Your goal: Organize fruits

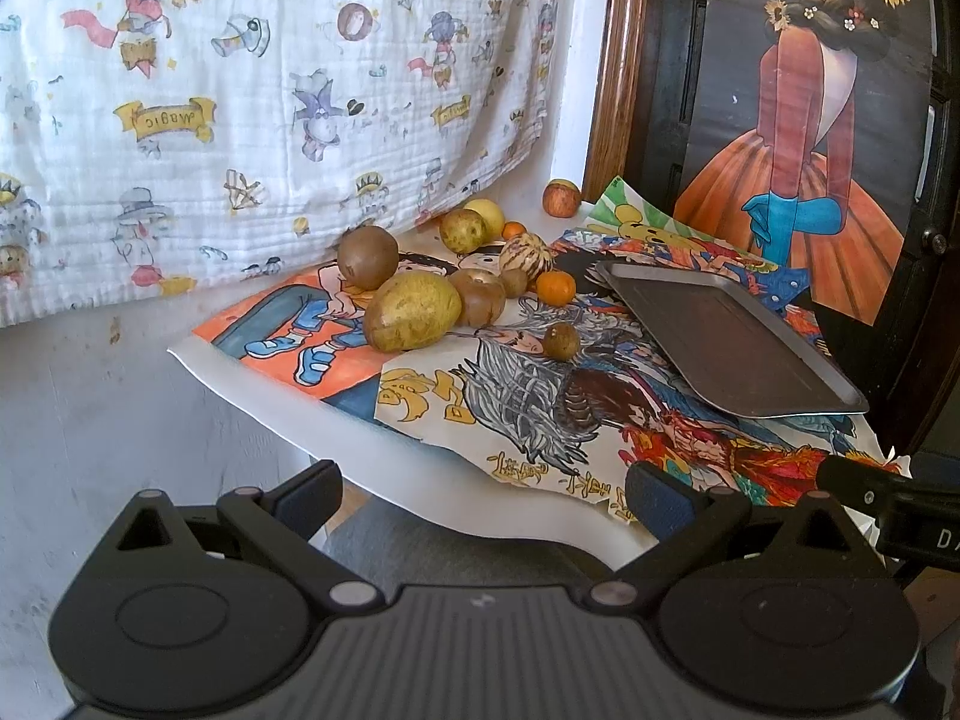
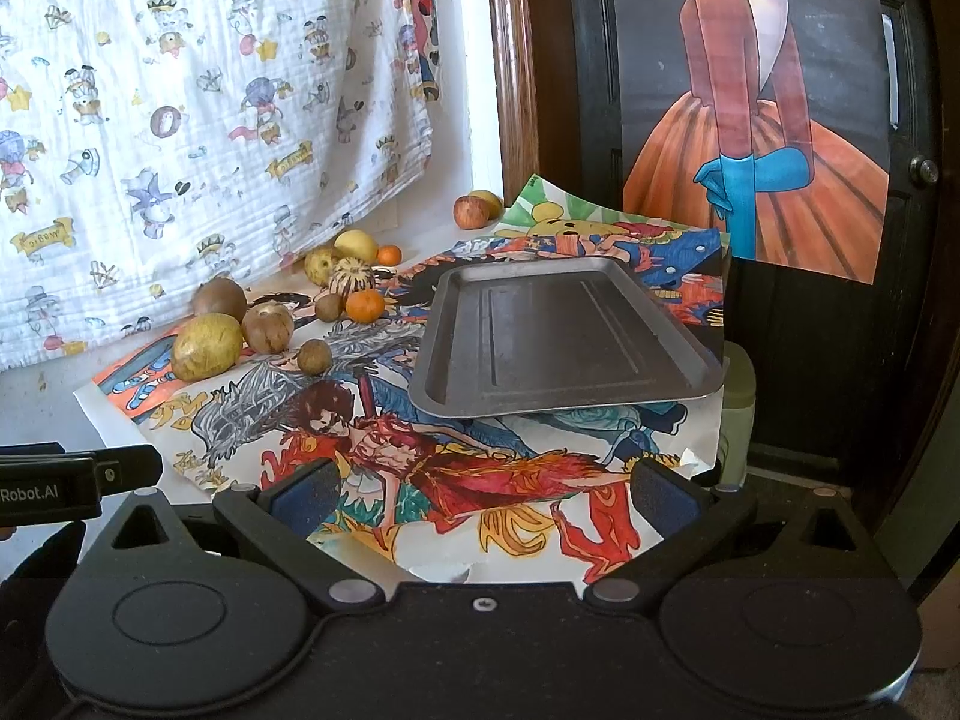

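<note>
Several fruits lie in a cluster on the paper-covered table: a large yellow-green fruit [image 1: 411, 311] [image 2: 206, 345], brown round ones [image 1: 367, 255] [image 2: 267, 326], a small brown one [image 1: 561, 341] [image 2: 314, 356], an orange [image 1: 555, 288] [image 2: 365, 305], a striped melon-like fruit [image 1: 525, 253] [image 2: 351, 277]. A red apple [image 1: 561, 198] [image 2: 471, 210] sits apart at the back. An empty grey metal tray [image 1: 732, 342] [image 2: 564, 336] rests to the right. My left gripper [image 1: 483, 498] and right gripper [image 2: 480, 495] both stand open near the table's front edge, holding nothing.
Colourful drawings [image 2: 432, 456] cover the table [image 1: 420, 480]. A printed white cloth [image 1: 240, 120] hangs behind the fruit. A dark door with a poster [image 2: 756, 120] stands at the right. The other gripper's tip shows at each view's edge [image 1: 888, 492] [image 2: 72, 480].
</note>
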Motion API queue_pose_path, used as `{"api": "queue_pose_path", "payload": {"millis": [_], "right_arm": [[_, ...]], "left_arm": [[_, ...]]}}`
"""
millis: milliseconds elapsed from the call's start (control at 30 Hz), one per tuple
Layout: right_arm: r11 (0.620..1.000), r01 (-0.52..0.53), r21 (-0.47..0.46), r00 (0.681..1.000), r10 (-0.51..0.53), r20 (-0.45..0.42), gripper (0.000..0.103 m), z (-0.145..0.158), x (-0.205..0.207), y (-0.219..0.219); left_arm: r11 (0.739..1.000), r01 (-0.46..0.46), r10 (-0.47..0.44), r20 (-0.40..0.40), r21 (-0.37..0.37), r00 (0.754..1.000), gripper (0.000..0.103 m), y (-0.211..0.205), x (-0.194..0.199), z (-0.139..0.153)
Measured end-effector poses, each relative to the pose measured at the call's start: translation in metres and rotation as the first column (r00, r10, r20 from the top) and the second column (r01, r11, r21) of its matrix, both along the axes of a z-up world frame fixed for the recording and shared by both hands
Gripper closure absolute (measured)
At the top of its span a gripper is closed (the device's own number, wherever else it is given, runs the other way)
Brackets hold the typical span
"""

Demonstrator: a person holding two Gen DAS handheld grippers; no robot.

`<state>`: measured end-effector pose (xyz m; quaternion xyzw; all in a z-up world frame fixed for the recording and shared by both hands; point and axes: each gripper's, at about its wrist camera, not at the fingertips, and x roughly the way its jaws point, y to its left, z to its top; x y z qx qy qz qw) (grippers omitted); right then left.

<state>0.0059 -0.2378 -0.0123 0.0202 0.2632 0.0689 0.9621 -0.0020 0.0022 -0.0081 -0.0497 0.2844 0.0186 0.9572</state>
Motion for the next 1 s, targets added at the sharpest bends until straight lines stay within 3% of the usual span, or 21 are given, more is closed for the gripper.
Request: {"api": "queue_pose_path", "payload": {"millis": [1000], "right_arm": [[1.000, -0.004, 0.005, 0.999, 0.004, -0.038, 0.000, -0.0034, 0.0050, 0.0014]], "left_arm": [[1.000, -0.004, 0.003, -0.050, -0.022, 0.999, 0.000, 0.0028, 0.0070, -0.0011]]}}
